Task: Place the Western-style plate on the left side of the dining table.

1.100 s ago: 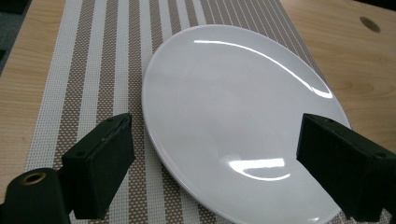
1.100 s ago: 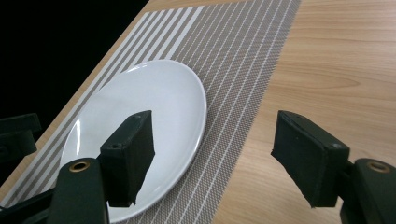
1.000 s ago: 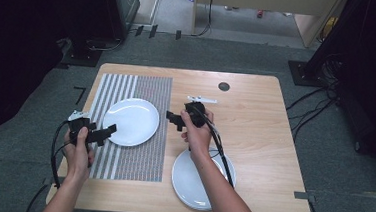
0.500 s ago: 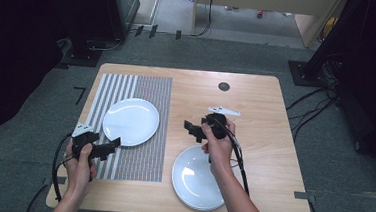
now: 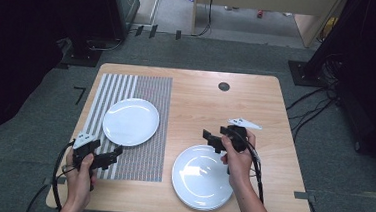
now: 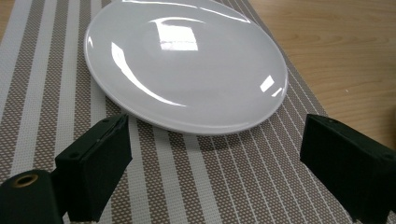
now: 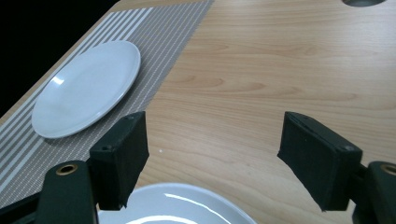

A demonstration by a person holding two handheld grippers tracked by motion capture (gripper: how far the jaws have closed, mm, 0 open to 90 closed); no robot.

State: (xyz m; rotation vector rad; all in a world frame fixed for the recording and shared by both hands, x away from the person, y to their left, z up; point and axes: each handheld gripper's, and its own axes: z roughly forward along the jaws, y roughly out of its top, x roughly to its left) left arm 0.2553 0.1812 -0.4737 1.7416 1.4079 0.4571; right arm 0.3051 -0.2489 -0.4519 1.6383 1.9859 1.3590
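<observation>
Wooden table on grey carpet, dark surroundings, striped placemat covering its left portion.

Left gripper: jaws spread wide, nothing between the pads. In the left gripper view the white plate on the mat sits ahead of the jaws, centred on the gap, near rim just beyond the fingertips, no contact. Mat stripes run under both jaws. High view puts this gripper over the near edge of the placemat, near the table's front-left corner, jaws aimed towards the plate.

Right gripper: jaws also released and empty, and they have just been opening a bit further, with nothing between them. Stack of white plates lies directly below and slightly behind the fingertips; in the right gripper view its far rim shows low in the gap between the two jaws, closer to the left jaw. Bare wood ahead of the jaws. Plate on the mat sits well off to the left of the left jaw, farther away. Cannot tell from these views whether the lower pads clear the stack rim or touch it; looks apart.

Both plates flat, upright, well apart from each other. Small round grommet in the tabletop far ahead of the right jaws.
</observation>
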